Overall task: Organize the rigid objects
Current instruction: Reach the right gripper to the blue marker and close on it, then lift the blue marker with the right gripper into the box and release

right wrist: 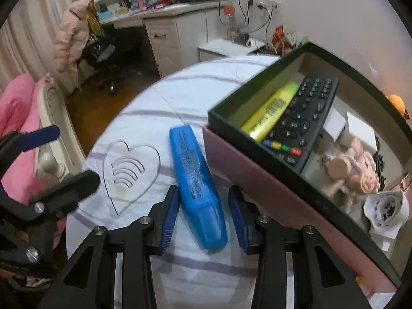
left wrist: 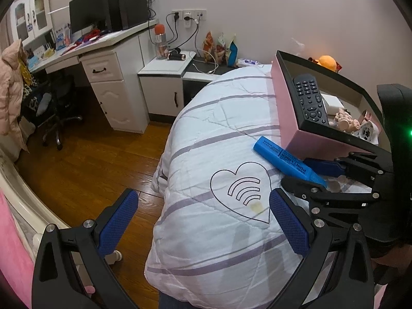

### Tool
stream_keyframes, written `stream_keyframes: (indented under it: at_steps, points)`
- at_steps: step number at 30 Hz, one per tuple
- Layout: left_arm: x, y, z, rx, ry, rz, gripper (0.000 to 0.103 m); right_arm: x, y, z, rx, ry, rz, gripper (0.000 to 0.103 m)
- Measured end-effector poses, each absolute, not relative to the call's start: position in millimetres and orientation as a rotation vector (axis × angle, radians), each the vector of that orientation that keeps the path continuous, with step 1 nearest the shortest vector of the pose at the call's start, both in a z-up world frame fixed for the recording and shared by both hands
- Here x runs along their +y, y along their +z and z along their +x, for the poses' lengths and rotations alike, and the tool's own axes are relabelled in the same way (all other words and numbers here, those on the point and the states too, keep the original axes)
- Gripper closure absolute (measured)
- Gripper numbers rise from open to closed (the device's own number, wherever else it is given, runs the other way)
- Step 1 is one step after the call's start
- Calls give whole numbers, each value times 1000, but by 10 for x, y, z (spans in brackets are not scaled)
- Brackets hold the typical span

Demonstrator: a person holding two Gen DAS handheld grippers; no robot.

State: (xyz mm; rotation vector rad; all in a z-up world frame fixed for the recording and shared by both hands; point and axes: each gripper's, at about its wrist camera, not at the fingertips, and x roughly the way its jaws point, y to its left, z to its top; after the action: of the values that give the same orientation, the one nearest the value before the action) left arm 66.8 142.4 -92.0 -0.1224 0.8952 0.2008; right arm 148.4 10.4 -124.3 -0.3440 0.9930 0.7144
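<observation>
Blue highlighter (right wrist: 197,188): a smooth, flattened plastic bar with printed lettering, broad at the butt and tapering to its cap. It lies flat on a white quilted bed cover (left wrist: 219,244) crossed by pale purple stripes and printed with a black heart outline (left wrist: 240,190). Its long axis runs obliquely; in the left wrist view the butt points up-left toward the bed's middle and the tapered cap down-right toward the right claw (right wrist: 203,221).

Right claw: black linkage arms, blue ribbed pads. The tapered end lies between the pads; the left pad is at the barrel's edge, while a gap shows beside the right pad. The claw straddles the highlighter and does not yet clamp it.

Left claw (left wrist: 203,226): identical build, fingers wide apart, with nothing between them, above the cover near the heart.

Box (left wrist: 288,118): rigid card, pink outer walls, black rim, pale lining, its corner just beside the highlighter. Inside: a black remote control (right wrist: 301,123) with rubber keys, a yellow highlighter (right wrist: 270,110) lying alongside it, white blocks, a small pink figurine (right wrist: 352,170).

Open room: bare cover lies to the left of the blue highlighter as far as the rounded bed edge, beyond which is wooden floor (left wrist: 97,159); the box wall closes the right side. A white desk (left wrist: 110,41) stands across the floor.
</observation>
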Motion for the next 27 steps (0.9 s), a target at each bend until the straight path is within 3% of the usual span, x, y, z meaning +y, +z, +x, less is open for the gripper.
stream_keyframes:
  at_steps: [7,27]
  points:
    - [1405,-891,652,886,205,-126,0,49,-1226,1385,998,700,-299,74]
    - [1031,-527,696,819,128,-101,0,-870,-600,1053,895,625,-112,81]
